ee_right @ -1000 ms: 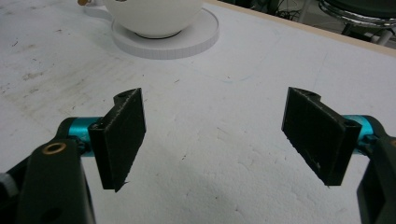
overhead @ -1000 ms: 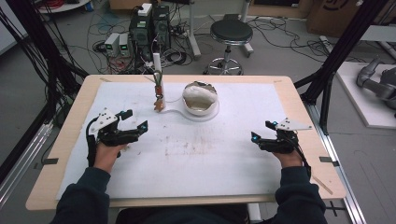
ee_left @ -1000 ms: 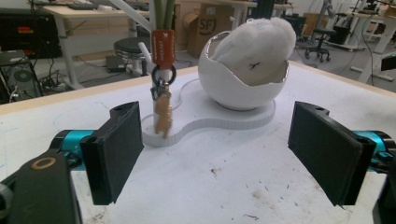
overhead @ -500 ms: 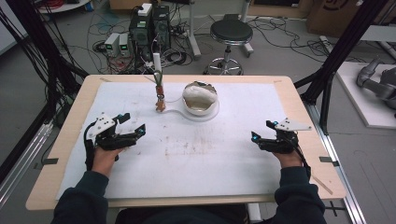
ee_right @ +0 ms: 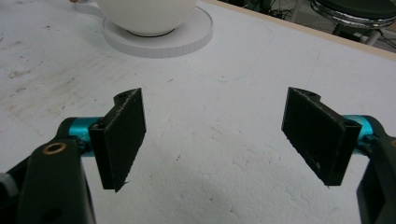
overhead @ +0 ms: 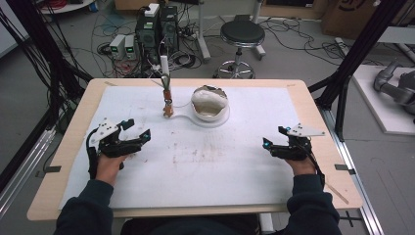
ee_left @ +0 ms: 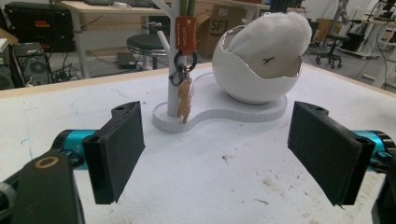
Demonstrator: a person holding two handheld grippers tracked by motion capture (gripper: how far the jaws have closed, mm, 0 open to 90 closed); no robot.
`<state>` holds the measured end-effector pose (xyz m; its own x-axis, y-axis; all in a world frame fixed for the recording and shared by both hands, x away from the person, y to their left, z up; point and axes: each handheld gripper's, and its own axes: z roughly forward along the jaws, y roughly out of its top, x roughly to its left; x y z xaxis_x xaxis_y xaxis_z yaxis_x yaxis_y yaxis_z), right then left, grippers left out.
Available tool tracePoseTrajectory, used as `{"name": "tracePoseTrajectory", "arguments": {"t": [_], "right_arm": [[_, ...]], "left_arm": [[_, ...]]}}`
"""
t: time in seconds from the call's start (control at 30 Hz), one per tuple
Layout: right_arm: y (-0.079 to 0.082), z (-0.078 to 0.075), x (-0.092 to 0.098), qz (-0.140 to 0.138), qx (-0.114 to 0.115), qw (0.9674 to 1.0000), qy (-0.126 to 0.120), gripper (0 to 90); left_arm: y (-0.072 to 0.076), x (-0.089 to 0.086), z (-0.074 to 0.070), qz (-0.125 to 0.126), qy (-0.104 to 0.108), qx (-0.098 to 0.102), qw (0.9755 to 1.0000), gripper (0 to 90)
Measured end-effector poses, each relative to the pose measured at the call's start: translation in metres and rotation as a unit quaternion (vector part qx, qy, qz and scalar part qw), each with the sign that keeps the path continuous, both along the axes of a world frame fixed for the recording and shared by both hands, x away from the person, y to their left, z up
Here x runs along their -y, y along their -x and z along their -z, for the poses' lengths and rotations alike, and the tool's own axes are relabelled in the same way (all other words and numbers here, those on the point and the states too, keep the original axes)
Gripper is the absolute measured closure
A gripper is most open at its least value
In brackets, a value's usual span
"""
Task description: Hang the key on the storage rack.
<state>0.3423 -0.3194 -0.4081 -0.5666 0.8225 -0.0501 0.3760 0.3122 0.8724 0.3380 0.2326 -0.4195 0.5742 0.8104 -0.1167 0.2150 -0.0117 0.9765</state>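
Table covered by a stained white sheet. Left gripper and right gripper rest near opposite side edges, each with jaws spread wide and holding nothing. At the far centre, a white stand carries an egg-shaped bowl containing a white plush, beside a post hung with an orange-tagged keychain.

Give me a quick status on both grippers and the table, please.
Left gripper open, empty. Right gripper open, empty. White eggshell-shaped bowl on white stand base, keyring hanging on post. Nothing between.
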Motion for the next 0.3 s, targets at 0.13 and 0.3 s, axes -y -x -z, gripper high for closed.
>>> {"name": "tracePoseTrajectory", "arguments": {"t": [0.13,0.3], "right_arm": [[-0.0007,0.0002,0.0015,0.001,0.001,1.0,-0.003,22.1],[-0.0006,-0.0003,0.0029,0.002,0.002,1.0,-0.007,22.1]], "left_arm": [[-0.0005,-0.0001,0.0005,-0.003,0.0,-0.001,1.0,18.4],[-0.0013,-0.0011,0.0008,-0.006,-0.001,-0.004,1.0,18.4]]}}
